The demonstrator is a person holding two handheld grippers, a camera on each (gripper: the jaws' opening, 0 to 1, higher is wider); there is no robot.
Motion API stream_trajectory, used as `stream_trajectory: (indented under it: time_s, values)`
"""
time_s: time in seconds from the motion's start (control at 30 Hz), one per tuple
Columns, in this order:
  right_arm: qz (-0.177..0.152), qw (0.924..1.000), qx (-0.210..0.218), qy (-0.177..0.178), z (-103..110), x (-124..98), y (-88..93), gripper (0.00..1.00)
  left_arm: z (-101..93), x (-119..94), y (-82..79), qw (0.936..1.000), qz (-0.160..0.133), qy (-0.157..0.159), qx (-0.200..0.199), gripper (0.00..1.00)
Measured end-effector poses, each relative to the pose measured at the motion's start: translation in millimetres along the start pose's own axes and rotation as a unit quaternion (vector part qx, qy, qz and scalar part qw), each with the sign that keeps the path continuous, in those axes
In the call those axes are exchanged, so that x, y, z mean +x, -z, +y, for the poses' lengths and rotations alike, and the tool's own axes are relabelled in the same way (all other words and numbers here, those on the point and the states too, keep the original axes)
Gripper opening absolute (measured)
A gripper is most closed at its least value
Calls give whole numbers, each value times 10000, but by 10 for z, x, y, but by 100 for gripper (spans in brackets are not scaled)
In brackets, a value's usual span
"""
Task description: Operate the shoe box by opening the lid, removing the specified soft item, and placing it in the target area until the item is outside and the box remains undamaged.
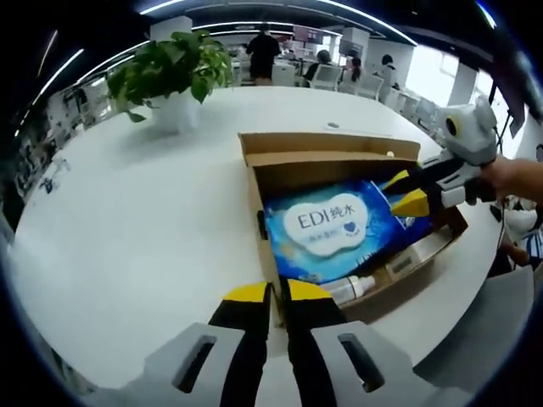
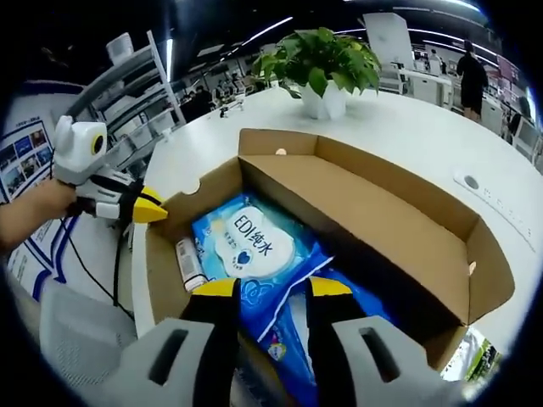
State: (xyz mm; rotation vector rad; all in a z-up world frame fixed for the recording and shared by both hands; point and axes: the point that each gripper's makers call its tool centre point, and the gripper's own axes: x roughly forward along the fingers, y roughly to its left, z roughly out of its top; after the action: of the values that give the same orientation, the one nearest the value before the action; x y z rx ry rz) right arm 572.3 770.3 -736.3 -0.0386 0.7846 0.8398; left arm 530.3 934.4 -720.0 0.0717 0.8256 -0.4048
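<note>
The brown shoe box (image 1: 254,182) (image 2: 390,220) stands on a white table with its lid folded back. Inside lies a blue soft pack of wet wipes (image 1: 327,229) (image 2: 250,242) with a white label. My left gripper (image 1: 278,292) (image 2: 157,210) is at the box's near side wall, jaws nearly together with the cardboard edge between them. My right gripper (image 2: 271,288) (image 1: 405,193) reaches into the box from the opposite side, its yellow fingertips closed on one end of the wipes pack, which rises slightly there.
A small white bottle (image 1: 352,288) (image 2: 188,263) lies in the box beside the pack. A potted plant (image 1: 174,72) (image 2: 322,59) stands on the table (image 1: 127,229) (image 2: 407,127) beyond the box. People and desks are in the background.
</note>
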Motion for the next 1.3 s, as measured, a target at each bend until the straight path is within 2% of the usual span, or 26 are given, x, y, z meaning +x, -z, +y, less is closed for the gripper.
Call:
stream_trajectory:
  time_s: [0.1, 0.43, 0.6, 0.77, 0.83, 0.9, 1.0, 1.07, 1.3]
  values:
    - [16, 9995, 306, 67, -54, 21, -7, 25, 0, -2, 0, 10000, -35, 3, -41, 3]
    - [48, 9991, 412, -25, 24, 145, -55, 26, -2, -1, 4, 9999, -68, 23, -84, 3]
    - [317, 9980, 545, -88, 77, 231, 36, 23, -5, 3, 5, 9999, -78, 9, -82, 3]
    - [452, 9974, 555, -35, 113, 316, 93, 22, -1, 6, 7, 9999, -93, -15, -86, 3]
    - [478, 9972, 568, 16, 103, 322, 97, 20, 2, 8, 7, 9999, -94, -23, -92, 3]
    - [505, 9973, 512, 131, 43, 307, 104, 14, 9, 15, 6, 9999, -90, -26, -93, 3]
    - [506, 9968, 611, 93, 19, 278, 97, 9, 12, 21, 7, 9999, -81, -28, -96, 3]
    - [541, 9975, 420, 198, -30, 256, 107, 4, 13, 22, 7, 9999, -73, -32, -94, 3]
    - [446, 9978, 448, 181, 21, 208, 72, 1, 34, 37, 10, 9999, -77, -50, -79, 3]
